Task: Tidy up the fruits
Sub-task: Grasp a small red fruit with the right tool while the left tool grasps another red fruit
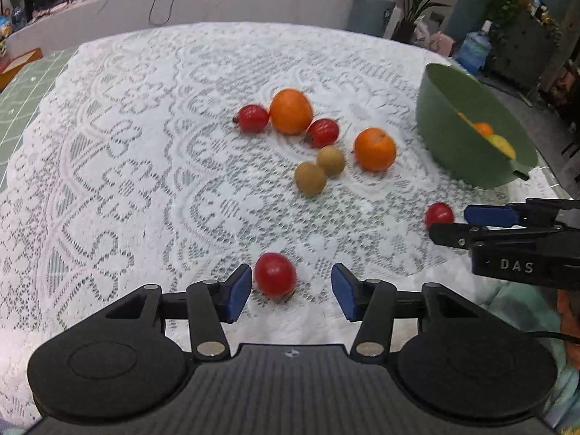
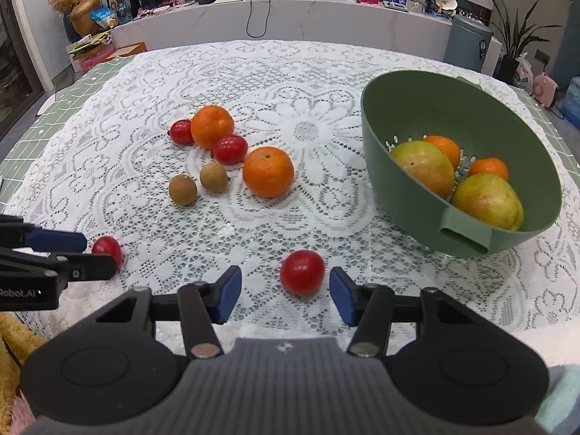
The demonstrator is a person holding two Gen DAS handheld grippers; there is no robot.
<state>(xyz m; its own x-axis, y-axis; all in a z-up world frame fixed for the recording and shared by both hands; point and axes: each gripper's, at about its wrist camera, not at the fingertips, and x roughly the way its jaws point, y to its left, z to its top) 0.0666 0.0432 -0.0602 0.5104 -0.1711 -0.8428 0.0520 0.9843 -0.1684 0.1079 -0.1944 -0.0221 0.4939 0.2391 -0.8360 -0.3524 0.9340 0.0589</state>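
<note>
while both grippers straddle small red fruits, neither pad presses yet: left gripper [image 1: 291, 291] spread around a cherry tomato [image 1: 274, 279], fruit near its left pad, gap on the other side; right gripper [image 2: 285, 295] likewise released around a second cherry tomato [image 2: 302, 272], close to its right pad. both lie on the lace tablecloth [image 2: 319, 130] at the near edge. green colander bowl [image 2: 417, 108], to the right: two mangoes and two oranges inside, judged done. remaining loose, mid-cloth: two oranges [image 2: 268, 172], two more red tomatoes [image 2: 230, 149], two brown longans [image 2: 183, 190]. task judged roughly a third along.
</note>
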